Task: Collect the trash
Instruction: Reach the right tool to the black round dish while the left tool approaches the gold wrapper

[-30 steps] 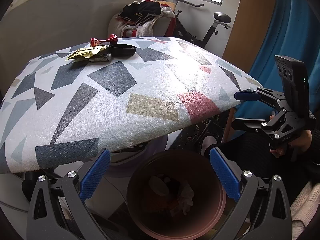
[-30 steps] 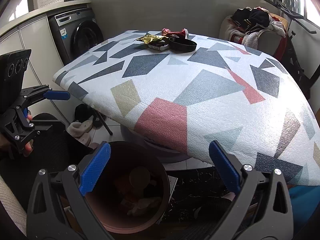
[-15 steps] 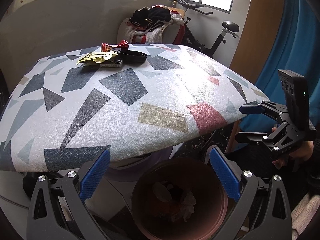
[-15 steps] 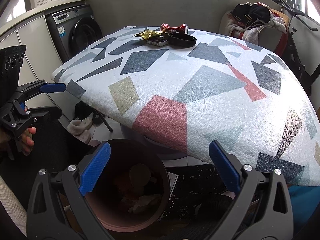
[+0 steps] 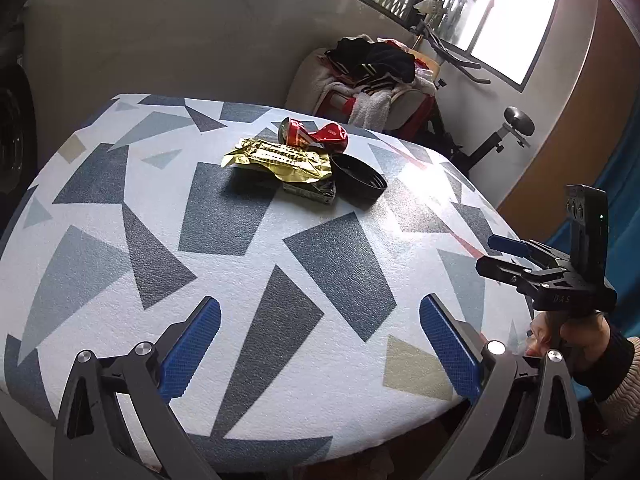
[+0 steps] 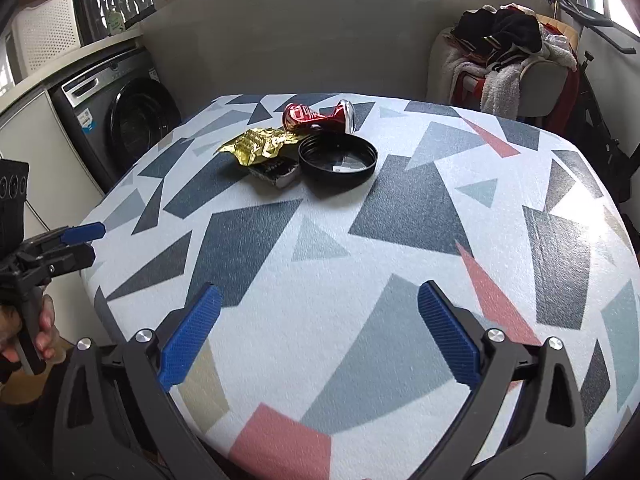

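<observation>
Both the left gripper [image 5: 320, 344] and right gripper [image 6: 318, 334] are hovering wide-fingered and empty, lining up on the crumpled gold foil wrapper [image 5: 278, 159] well ahead; closing in looks next.

Daylight from blown-out window [image 5: 516, 28], glare patch on table [image 5: 416, 178], sharp focus, strong fisheye bending, dark corners

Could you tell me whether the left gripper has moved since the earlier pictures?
Yes. The left gripper has risen from the bin to above the table.
</observation>
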`<state>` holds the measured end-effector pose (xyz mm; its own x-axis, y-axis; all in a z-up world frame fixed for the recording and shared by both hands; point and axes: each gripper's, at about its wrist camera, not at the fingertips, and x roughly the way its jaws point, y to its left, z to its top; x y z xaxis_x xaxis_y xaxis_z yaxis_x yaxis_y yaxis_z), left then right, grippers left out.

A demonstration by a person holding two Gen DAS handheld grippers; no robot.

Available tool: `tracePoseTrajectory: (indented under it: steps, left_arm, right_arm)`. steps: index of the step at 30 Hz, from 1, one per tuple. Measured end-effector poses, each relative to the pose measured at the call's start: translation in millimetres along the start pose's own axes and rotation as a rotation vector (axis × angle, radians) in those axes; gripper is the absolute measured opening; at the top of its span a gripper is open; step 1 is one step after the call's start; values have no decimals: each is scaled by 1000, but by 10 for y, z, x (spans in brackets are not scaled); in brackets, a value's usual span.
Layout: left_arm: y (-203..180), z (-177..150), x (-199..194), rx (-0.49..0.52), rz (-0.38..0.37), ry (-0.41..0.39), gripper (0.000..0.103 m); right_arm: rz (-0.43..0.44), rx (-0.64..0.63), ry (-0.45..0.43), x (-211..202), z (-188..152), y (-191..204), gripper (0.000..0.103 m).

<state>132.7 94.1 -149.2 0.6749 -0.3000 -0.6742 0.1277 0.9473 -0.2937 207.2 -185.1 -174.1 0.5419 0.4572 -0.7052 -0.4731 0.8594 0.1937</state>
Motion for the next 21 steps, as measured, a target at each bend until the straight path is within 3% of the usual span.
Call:
tracePoseTrajectory:
  steps: [5,9,17,21]
  left_arm:
    - [339,315,182,-145,-26,-19,97]
    - [493,426,289,-175,-25,-16,97]
    - [749,433,491,-260,-59,7,97]
    - [794,415,569,-304,-91,22,97]
  right_arm:
    - [-25,24,39,668,620,-23,97]
    - [-46,65,80,1118,897,-66,97]
    - [-43,239,148,1662,1025,-267,97]
    - [-78,200,152,1737,1065,-194,98]
